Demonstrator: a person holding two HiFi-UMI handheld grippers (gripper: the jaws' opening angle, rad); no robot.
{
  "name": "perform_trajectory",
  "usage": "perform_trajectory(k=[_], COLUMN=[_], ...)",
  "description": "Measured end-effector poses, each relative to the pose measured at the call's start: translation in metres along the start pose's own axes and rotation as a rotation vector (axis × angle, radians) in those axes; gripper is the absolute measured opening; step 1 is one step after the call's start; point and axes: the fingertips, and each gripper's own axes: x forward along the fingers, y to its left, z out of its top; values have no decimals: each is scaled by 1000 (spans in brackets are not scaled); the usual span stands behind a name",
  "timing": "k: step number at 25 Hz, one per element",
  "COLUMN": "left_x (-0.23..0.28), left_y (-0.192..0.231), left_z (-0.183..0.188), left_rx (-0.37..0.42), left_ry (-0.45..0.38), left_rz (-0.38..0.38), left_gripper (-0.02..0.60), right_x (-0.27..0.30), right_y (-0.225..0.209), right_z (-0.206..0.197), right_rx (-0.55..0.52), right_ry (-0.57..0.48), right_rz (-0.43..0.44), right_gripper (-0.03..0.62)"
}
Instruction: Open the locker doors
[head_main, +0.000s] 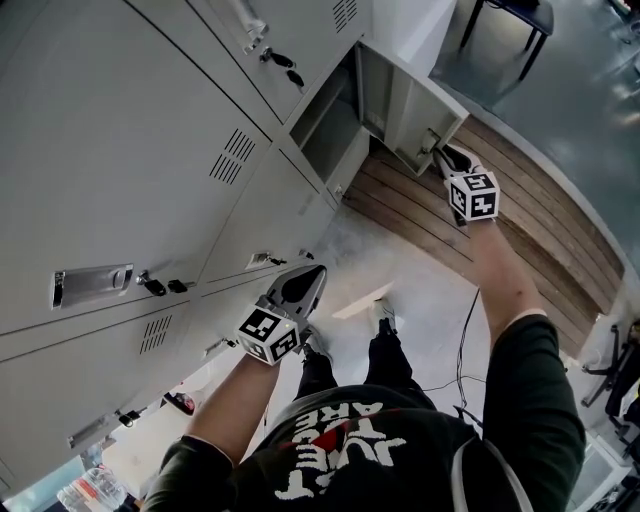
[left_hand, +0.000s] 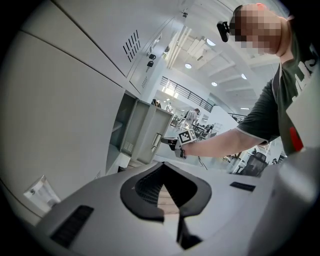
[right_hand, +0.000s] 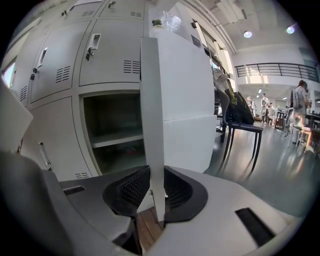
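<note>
A bank of grey lockers (head_main: 110, 170) fills the left of the head view. One lower locker door (head_main: 412, 108) stands swung out from its compartment (head_main: 325, 135). My right gripper (head_main: 443, 156) is shut on that door's free edge. In the right gripper view the door's thin edge (right_hand: 151, 125) stands upright between the jaws of my right gripper (right_hand: 152, 192), with the open compartment (right_hand: 115, 135) to its left. My left gripper (head_main: 303, 283) hangs open beside a closed lower door (head_main: 250, 225), its jaws (left_hand: 165, 192) holding nothing. The left gripper view also shows the open door (left_hand: 145, 132).
A closed door on the left carries a handle plate (head_main: 92, 286) with keys (head_main: 153, 285) in its lock. A wooden floor strip (head_main: 520, 215) runs past the open door. A black chair (right_hand: 245, 125) stands beyond it. A cable (head_main: 465, 340) lies by the person's feet.
</note>
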Motion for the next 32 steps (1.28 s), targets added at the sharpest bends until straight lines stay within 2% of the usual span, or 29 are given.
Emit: perform_trajectory(k=[8, 22, 32], left_x=[18, 51, 58], left_y=[-2, -9, -11], left_z=[3, 12, 14], left_rx=[-13, -14, -16], left_ry=[5, 19, 26], left_rz=[8, 18, 32], left_gripper=[6, 6, 6], right_x=[12, 37, 61], right_y=[-42, -91, -126], right_z=[9, 24, 39], right_rx=[-2, -4, -6], right_ry=[21, 36, 95], right_rz=[-38, -50, -114], right_gripper=[104, 103, 100])
